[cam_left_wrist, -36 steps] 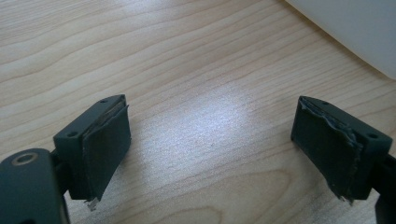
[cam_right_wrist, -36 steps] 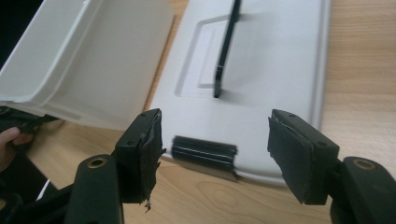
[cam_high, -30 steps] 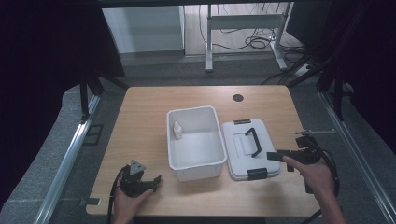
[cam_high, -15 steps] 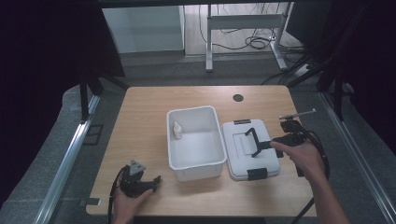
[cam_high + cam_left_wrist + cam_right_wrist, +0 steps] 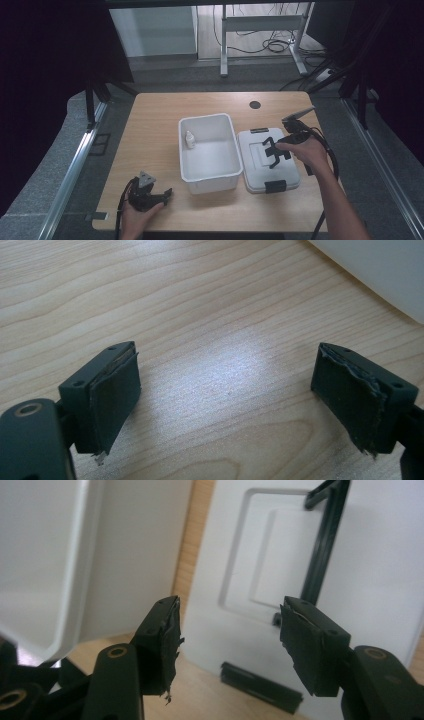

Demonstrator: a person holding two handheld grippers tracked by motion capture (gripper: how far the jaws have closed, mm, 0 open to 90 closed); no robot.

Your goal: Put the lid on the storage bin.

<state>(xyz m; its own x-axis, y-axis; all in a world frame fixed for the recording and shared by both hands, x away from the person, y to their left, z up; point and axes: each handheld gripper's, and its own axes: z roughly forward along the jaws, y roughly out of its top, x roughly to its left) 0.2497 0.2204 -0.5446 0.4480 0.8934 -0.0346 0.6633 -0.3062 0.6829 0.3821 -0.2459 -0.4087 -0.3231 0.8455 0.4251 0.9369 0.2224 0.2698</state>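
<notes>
An open white bin (image 5: 207, 167) stands mid-table with a small white bottle (image 5: 190, 139) upright against its inner left wall. Its white lid (image 5: 256, 176) lies flat just to the right, black latches at both ends. My right gripper (image 5: 272, 153) hovers open over the lid's middle, above the black handle. In the right gripper view the gripper (image 5: 227, 640) has its jaws spread, with the lid (image 5: 240, 555), its handle (image 5: 320, 565), one latch (image 5: 260, 682) and the bin's wall (image 5: 50, 555) beyond. My left gripper (image 5: 152, 195) rests open at the front left; in the left gripper view the gripper (image 5: 227, 395) holds nothing.
The wooden table (image 5: 155, 130) has a black round grommet (image 5: 255, 105) at the back. A corner of the bin (image 5: 380, 270) is near the left gripper. Table edges drop to grey floor; desk legs and cables lie beyond.
My right gripper has travelled from the table's right edge leftward and now hangs over the lid's handle. The left gripper has stayed put.
</notes>
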